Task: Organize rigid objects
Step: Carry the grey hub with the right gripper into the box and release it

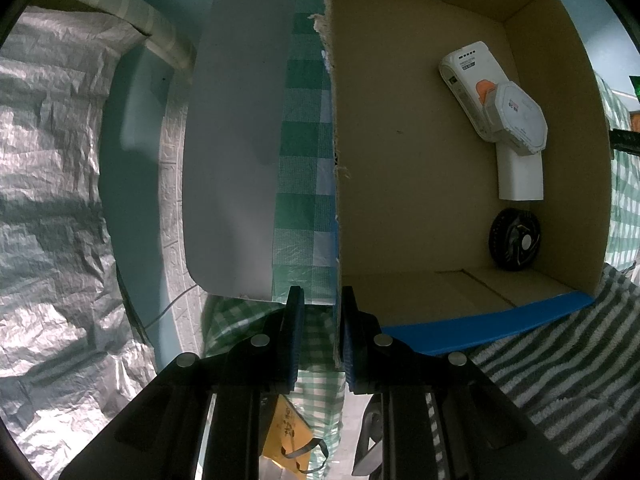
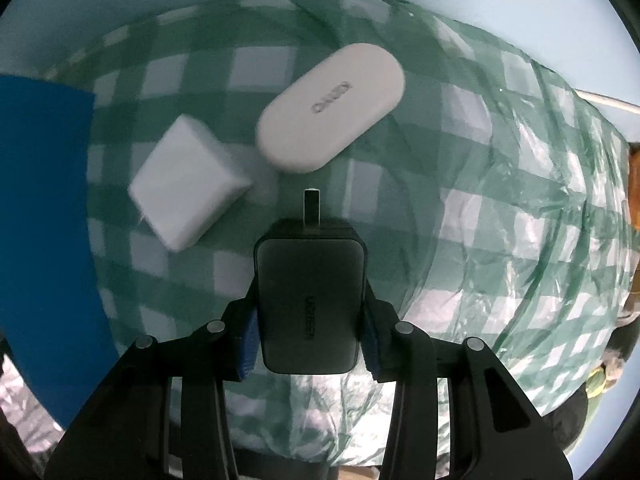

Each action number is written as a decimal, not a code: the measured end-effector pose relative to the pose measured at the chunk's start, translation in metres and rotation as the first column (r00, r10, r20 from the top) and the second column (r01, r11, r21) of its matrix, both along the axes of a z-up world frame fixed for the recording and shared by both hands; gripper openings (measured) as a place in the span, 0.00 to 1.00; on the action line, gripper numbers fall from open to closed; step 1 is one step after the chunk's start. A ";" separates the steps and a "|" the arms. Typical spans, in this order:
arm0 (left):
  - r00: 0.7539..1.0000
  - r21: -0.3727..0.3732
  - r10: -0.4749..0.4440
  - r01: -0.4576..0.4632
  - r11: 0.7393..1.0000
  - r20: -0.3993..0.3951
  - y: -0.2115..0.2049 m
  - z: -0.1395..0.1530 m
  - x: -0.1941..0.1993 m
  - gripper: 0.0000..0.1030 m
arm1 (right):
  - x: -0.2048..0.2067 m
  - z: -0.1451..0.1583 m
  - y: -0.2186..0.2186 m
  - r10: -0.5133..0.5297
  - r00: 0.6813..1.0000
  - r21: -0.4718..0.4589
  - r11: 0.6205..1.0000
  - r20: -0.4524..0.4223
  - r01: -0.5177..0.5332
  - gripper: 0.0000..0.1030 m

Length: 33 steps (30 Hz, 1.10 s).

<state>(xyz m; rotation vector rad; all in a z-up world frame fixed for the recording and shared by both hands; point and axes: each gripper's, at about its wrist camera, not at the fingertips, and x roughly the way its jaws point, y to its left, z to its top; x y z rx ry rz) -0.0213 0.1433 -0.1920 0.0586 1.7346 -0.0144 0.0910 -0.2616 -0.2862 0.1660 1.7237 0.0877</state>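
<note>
**K:** Right gripper (image 2: 308,344) is clamped on the black charger (image 2: 310,300), blue pads pressing both long sides. Charger sits face-up between the fingers, a prong sticking out of its far end, logo readable on its face. It's over the green checked tablecloth (image 2: 500,240); can't tell whether it touches the cloth.

**M:** Left one?

**K:** Left gripper (image 1: 320,312) is pinched on the cardboard box wall (image 1: 334,160), one finger outside, one inside. Jaws fully closed on that torn edge. It points straight down.

**M:** What's in the box?

**K:** Cardboard box (image 1: 400,160) with blue tape on its rim. Inside, along the far side from the gripper: a white handheld device (image 1: 466,80) with an orange patch, an octagonal white case (image 1: 516,120) lying on top of it, a white block (image 1: 520,178) just below that, touching, and a round black fan (image 1: 515,238) near the corner. Rest of the floor is bare cardboard.

**M:** Still on the table?

**K:** Two white items ahead of the right gripper: a square white charger (image 2: 186,184) and an oval white case (image 2: 330,108), close beside each other, maybe touching at one corner. Both lie flat on the cloth. Box's blue flap (image 2: 44,220) is at the left of that view. View is a bit blurred.

**M:** Outside the box on the left side?

**K:** A pale sheet (image 1: 236,140) lies beside the box wall on the checked cloth; a striped towel (image 1: 560,380) shows below the box's near edge.
</note>
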 end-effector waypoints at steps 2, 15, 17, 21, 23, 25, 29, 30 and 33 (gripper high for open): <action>1.000 0.001 0.000 0.000 1.000 0.000 0.000 0.000 0.000 0.17 | -0.004 0.008 0.005 0.018 1.000 0.006 1.000 0.013 -0.018 0.40; 1.000 0.001 -0.001 0.001 1.000 0.000 0.000 0.000 0.001 0.17 | -0.020 0.094 0.057 0.164 0.976 0.070 0.982 0.145 -0.175 0.40; 1.000 -0.001 -0.001 0.001 1.000 0.000 0.000 0.000 0.001 0.17 | -0.020 0.105 0.068 0.195 0.966 0.071 0.975 0.168 -0.209 0.40; 1.000 -0.005 -0.001 0.001 1.000 0.000 0.002 0.000 0.003 0.17 | -0.012 0.127 0.091 0.264 0.942 0.083 0.955 0.206 -0.285 0.40; 1.000 -0.004 -0.003 0.003 1.000 0.001 0.002 0.000 0.003 0.17 | -0.012 0.139 0.104 0.292 0.930 0.094 0.943 0.222 -0.318 0.40; 1.000 -0.005 -0.005 0.005 1.000 0.001 0.001 0.000 0.004 0.17 | -0.015 0.146 0.121 0.329 0.915 0.106 0.927 0.235 -0.360 0.40; 1.000 -0.005 -0.010 0.010 1.000 -0.001 0.000 -0.001 0.004 0.17 | -0.018 0.154 0.156 0.402 0.881 0.112 0.891 0.250 -0.439 0.40; 1.000 -0.005 -0.010 0.010 1.000 -0.001 0.000 -0.001 0.004 0.17 | -0.020 0.153 0.164 0.418 0.873 0.112 0.883 0.252 -0.455 0.40; 1.000 -0.005 -0.009 0.009 1.000 0.000 0.000 -0.001 0.005 0.17 | -0.026 0.151 0.186 0.457 0.853 0.115 0.861 0.251 -0.495 0.40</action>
